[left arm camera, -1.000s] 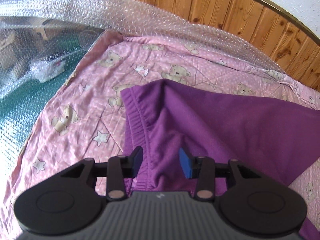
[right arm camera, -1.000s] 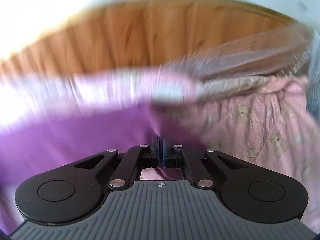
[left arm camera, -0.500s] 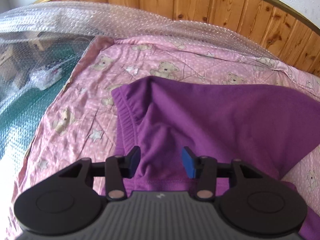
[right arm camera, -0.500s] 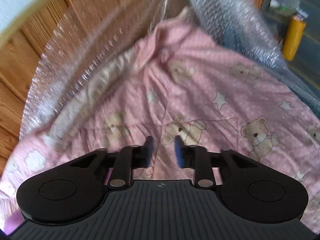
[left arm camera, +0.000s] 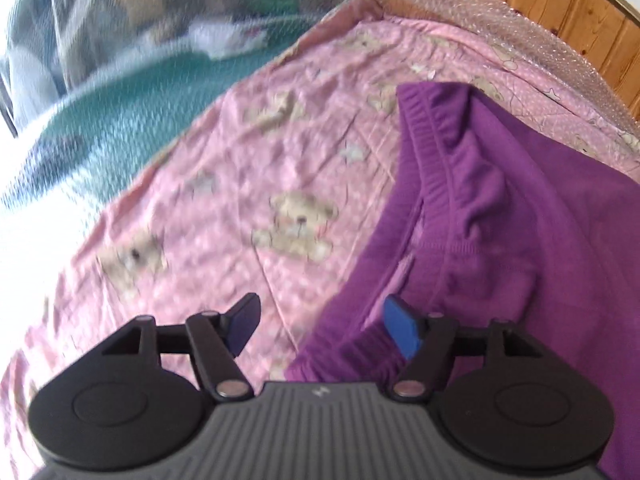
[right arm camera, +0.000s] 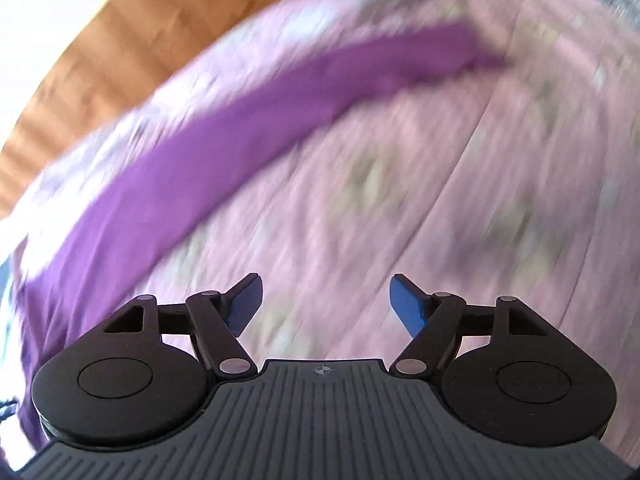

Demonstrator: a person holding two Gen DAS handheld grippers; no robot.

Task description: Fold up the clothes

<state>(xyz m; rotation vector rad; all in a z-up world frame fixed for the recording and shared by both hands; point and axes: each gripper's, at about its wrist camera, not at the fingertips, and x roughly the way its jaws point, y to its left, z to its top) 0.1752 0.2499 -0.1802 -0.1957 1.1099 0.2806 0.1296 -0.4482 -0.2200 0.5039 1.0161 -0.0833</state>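
Purple knit garment (left arm camera: pixel 520 208) w/ a ribbed hem lies spread on the pink teddy-bear quilt (left arm camera: pixel 248 184), bubble wrap (left arm camera: pixel 480 20) along the far edge by the wood panelling. Left gripper (left arm camera: pixel 320 330) jaws wide apart, nothing in them, right blue pad just over the garment's edge. Right gripper (right arm camera: pixel 326 306) also spread wide & empty over the quilt, view v blurry.

Hand-held gripper (right arm camera: pixel 323 304) wide apart, purple garment (right arm camera: pixel 248 120) blurred.

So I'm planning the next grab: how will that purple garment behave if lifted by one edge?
The purple garment would likely drape limply, since it already lies in soft creases on the pink bear-print sheet. Its ribbed hem looks thicker and probably grips better. It seems light, so a push may bunch it.
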